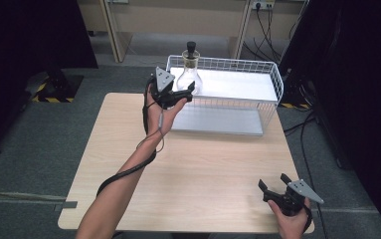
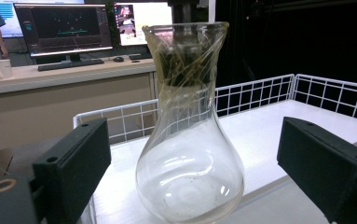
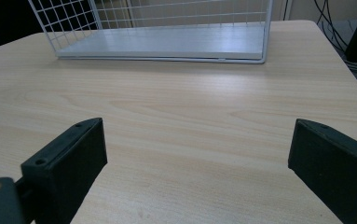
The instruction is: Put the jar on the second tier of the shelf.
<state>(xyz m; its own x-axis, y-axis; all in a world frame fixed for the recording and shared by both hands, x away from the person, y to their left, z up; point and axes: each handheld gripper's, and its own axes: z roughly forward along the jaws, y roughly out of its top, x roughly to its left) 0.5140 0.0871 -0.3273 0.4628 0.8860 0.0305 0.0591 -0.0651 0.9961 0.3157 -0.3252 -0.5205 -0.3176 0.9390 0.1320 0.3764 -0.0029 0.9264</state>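
A clear glass flask (image 1: 190, 74) with a black stopper stands upright on the upper shelf of a white wire rack (image 1: 273, 74), at its left end. My left gripper (image 1: 191, 92) is open at the flask's belly. In the left gripper view the flask (image 2: 190, 163) stands between the two black jaws of the left gripper (image 2: 195, 140), with a gap on each side. Yellowish streaks line its neck. My right gripper (image 1: 272, 180) hovers open over the table's front right corner, holding nothing. The right gripper (image 3: 197, 140) faces the rack's lower shelf (image 3: 167, 42).
The rack sits at the back of the light wooden table (image 1: 203, 164). Behind the rack, a desk (image 2: 50, 77) carries monitors, a keyboard and a cup, and a person stands at its left. Cables lie on the floor at the right.
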